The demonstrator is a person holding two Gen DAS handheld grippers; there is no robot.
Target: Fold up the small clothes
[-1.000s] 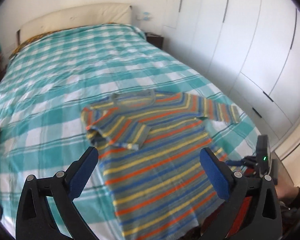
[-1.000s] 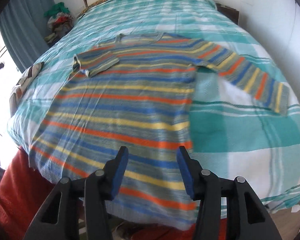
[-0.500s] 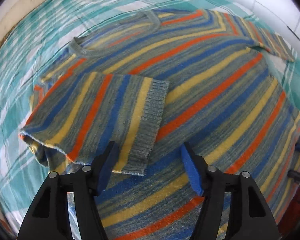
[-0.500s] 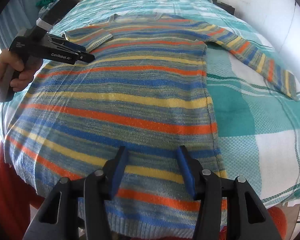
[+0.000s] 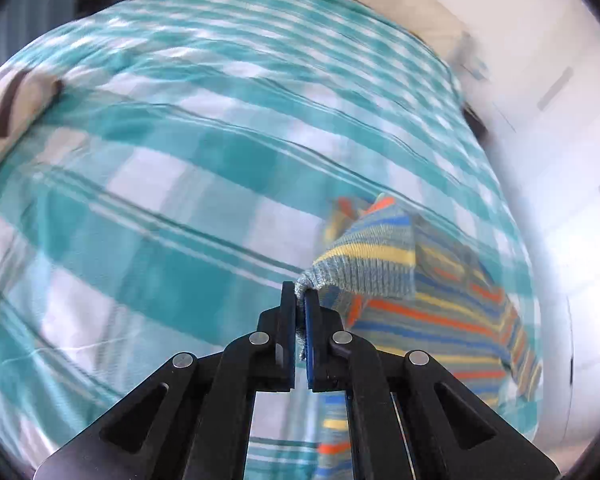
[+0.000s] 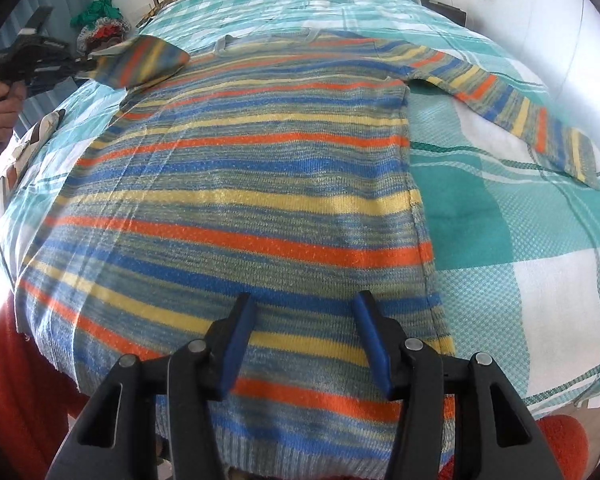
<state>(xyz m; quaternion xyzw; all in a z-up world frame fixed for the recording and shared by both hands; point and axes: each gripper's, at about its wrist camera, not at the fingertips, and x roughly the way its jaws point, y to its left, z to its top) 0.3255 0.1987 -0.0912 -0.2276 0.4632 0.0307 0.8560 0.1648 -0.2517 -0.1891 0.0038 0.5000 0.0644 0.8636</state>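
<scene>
- My left tongs [image 5: 300,300] are clamped on the cuff of the striped sweater's [image 6: 252,184] left sleeve [image 6: 144,62], lifted.
- My right tongs [image 6: 304,344] hang apart above the hem.
- Sweater lies flat on the bed [image 6: 520,248]; no fold done, I judge.

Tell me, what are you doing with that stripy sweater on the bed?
Folding it. The left hand-held gripper is shut on the cuff of one sleeve and holds it lifted off the sweater. The right hand-held gripper hovers open above the hem. The other sleeve lies stretched out on the bed.
</scene>
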